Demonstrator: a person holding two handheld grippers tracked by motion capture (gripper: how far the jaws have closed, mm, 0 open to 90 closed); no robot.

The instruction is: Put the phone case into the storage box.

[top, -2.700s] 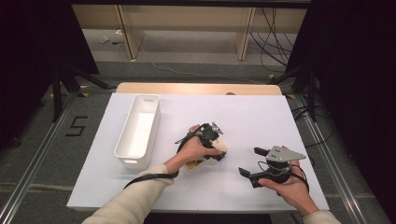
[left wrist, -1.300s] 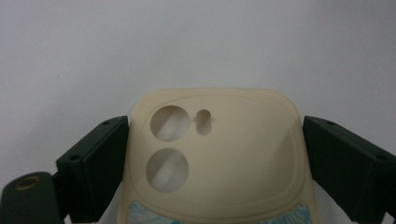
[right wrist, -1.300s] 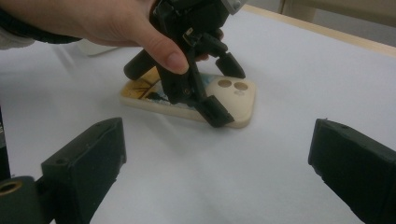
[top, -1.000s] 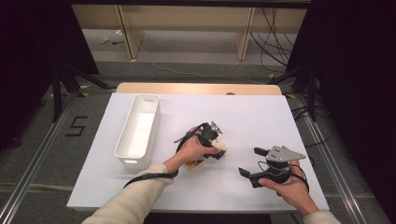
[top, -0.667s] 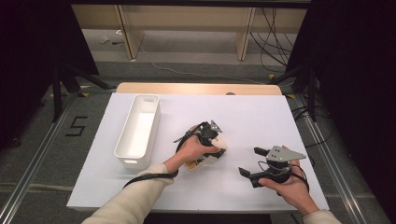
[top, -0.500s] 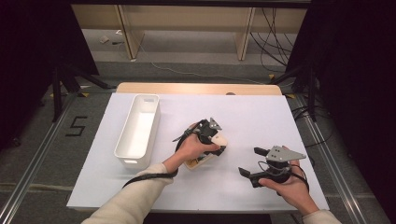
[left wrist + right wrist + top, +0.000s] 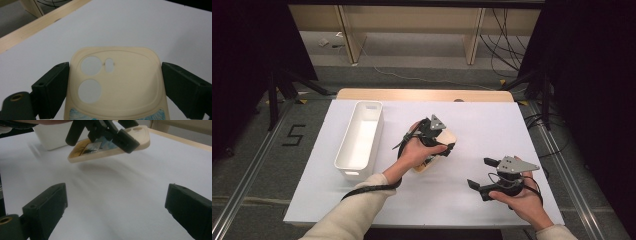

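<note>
Left hand-held gripper (image 7: 443, 143) is clamped across the sides of a cream phone case (image 7: 115, 85), one black jaw against each long edge, and holds it lifted off the white tabletop (image 7: 492, 120), tilted, as the right gripper view shows with a shadow beneath it. The step in hand looks like carrying the case, most likely toward the white bin (image 7: 360, 140) that stands to the left of it. That move would call for swinging the case left over the bin's rim and levelling it before letting go, since the bin is narrow. Right hand-held gripper (image 7: 480, 173) rests at the near right, jaws wide apart and holding nothing, well apart from the case.

The case is pale cream, rounded at the corners, with two round camera holes and a small slot at its far end. A blue-patterned card or print (image 7: 100, 146) lies inside it.
</note>
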